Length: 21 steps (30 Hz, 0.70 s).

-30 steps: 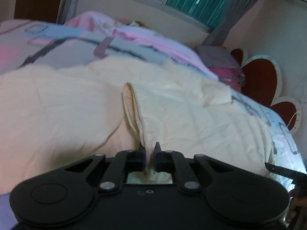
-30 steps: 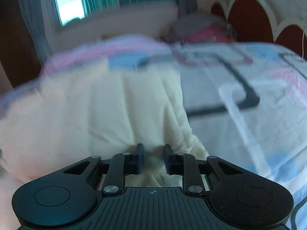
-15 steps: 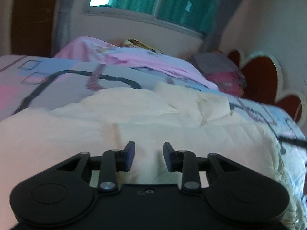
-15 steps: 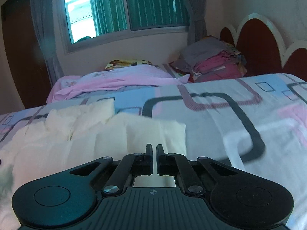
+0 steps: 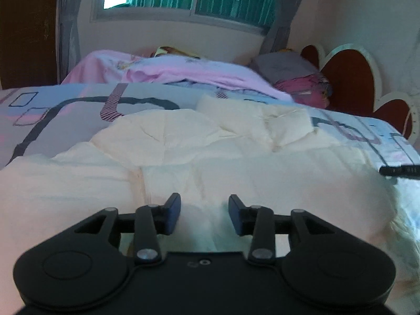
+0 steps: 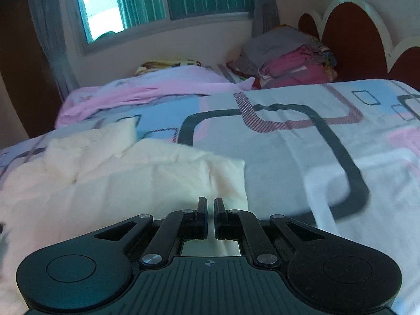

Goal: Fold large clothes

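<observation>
While hanging low over the cream garment (image 5: 183,141), holding the left gripper (image 5: 204,210) spread wide, with nothing between the jaws and cloth lying directly under them. Holding the right gripper (image 6: 210,210) nearly closed, leaving only a thin dark slit; not possible to tell whether any cloth is pinched in that slit.

Lying spread and wrinkled on the patterned bedsheet (image 6: 288,144), with the long axis seeming to run across both views, toward and away from the headboard (image 6: 354,34). Reaching the headboard-side edge of the garment just ahead of the right gripper, with a blunt corner ending there and bare sheet starting on the side nearer the headboard. Sitting further from the headboard with the left gripper, above the middle of the garment, near a seam or fold line.

Probably calling for a grasp on the near hem from both sides, then carrying it forward, away from the person; judging the right gripper nearer to a usable corner.

Beyond the garment, showing a pink blanket (image 5: 170,68), and a pile of folded clothes (image 6: 294,63) just beside the headboard.
</observation>
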### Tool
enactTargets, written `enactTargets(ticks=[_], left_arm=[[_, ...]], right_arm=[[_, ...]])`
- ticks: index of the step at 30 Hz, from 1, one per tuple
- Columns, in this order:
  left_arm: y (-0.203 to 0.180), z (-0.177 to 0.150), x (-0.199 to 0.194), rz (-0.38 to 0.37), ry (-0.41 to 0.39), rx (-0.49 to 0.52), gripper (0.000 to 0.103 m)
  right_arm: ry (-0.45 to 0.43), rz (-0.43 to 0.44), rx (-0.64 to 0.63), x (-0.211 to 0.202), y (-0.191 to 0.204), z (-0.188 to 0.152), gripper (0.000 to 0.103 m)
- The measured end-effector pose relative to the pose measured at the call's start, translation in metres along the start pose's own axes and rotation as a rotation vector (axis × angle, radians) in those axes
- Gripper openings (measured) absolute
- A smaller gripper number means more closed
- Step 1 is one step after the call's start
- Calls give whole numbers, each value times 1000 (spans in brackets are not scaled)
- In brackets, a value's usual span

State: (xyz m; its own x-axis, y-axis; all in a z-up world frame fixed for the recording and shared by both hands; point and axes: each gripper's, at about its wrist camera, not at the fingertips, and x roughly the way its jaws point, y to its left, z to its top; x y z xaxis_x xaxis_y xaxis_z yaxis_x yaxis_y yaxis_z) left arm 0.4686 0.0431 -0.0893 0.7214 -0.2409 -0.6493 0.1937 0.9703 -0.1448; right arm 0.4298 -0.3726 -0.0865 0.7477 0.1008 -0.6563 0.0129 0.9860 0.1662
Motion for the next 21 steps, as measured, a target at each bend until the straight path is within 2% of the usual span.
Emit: enactTargets(ticks=[2,4,6,8,9,10,11,14,17,19,20,21], left_arm=[[0,-8,1,-11,21,-10,39],[0,-14,17,10,76,-2,38],[0,-14,22,17,76,-14,38],[-3,-9,13,37,64,-12,43],[-3,-9,7,45,41,-14,60],[-3,-11,-3,62,11,-23,83],[-1,-14,-12,83,-10,-36,90],[16,-30,-39,100,-28,-125,84],[45,-55,-68,127,-34,-237,72],[62,-72,-88,181,-37,-286,70],[73,-82,-99,218,-36,-310,70],[84,-89,-107,239,-38,-335,69]], right_arm=[[46,-29,-23,3,3,-13,4],[72,-49,-23,13,3,-22,4],[61,-51,-16,8,3,-22,4],[19,-40,13,-11,1,-19,5],[-2,-29,26,-22,-1,-21,5],[-18,-28,33,-33,-1,-24,5],[-22,-28,38,-43,-2,-28,5],[-22,-24,55,-69,-2,-44,5],[-19,-59,46,-86,2,-57,8],[-19,-54,57,-94,3,-64,41],[-30,-56,55,-99,5,-67,64],[-42,-52,45,-102,7,-69,66]])
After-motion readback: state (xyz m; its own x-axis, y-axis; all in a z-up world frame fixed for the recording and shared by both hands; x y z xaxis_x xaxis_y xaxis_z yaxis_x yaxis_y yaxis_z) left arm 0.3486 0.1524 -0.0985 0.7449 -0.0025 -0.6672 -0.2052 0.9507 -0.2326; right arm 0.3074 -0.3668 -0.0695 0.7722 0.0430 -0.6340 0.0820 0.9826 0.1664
